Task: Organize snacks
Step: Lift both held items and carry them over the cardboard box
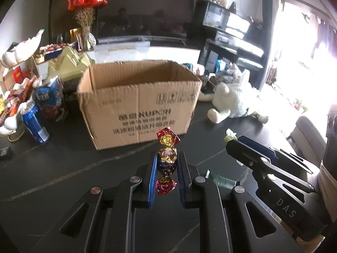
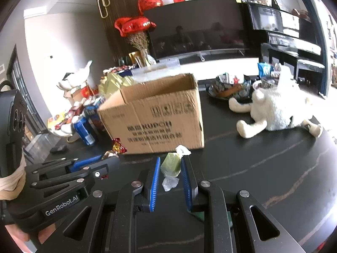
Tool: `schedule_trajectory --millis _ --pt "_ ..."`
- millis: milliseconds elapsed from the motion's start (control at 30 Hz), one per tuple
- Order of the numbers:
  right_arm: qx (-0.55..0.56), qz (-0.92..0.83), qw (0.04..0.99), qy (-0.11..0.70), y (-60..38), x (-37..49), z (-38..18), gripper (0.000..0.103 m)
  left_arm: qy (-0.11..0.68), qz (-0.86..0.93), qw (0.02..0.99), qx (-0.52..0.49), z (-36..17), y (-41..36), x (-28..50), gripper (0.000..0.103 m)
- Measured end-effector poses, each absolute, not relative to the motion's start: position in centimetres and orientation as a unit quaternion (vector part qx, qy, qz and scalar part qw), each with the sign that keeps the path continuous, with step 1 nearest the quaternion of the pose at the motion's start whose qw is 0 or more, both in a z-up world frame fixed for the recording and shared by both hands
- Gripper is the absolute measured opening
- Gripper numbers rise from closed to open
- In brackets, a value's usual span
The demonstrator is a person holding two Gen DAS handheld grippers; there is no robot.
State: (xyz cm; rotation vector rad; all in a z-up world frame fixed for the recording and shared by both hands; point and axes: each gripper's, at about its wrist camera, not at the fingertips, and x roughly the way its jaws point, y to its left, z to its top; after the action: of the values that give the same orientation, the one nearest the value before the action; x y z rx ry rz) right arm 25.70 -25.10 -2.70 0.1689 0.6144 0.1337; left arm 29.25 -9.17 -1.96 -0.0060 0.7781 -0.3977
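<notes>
Home living room: television (image 2: 198, 31), piano (image 2: 288, 35)

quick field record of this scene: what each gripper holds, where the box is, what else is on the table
left gripper: shut on red and gold foil candy
right gripper: shut on green wrapped candy
cardboard box: open-topped, on the dark table, ahead of both grippers
left of box: blue can, snack packets
right of box: white plush toy

Item count: one cardboard box (image 1: 139, 103) at 12 o'clock. Two wrapped candies: one red-gold foil candy (image 1: 167, 158), one green candy (image 2: 171, 164). One white plush toy (image 2: 273, 109) at 2 o'clock. Two blue drink cans (image 1: 35, 124) at 9 o'clock. Two hand-held grippers.
</notes>
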Motion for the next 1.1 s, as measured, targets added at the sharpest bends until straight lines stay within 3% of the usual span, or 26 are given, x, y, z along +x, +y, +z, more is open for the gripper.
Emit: schedule_trajectory --millis 600,1100 --pt "0.075 0.093 0.958 0.261 -23.3 29.2 2.7 0.022 0.322 -0.173 0.931 0.000 3.5 -7.3 31.5 0.019" --pt "0.048 0.105 0.961 0.251 -22.3 34.2 4.8 0.022 0.319 -0.156 0.935 0.010 4.6 -6.6 36.3 0.019"
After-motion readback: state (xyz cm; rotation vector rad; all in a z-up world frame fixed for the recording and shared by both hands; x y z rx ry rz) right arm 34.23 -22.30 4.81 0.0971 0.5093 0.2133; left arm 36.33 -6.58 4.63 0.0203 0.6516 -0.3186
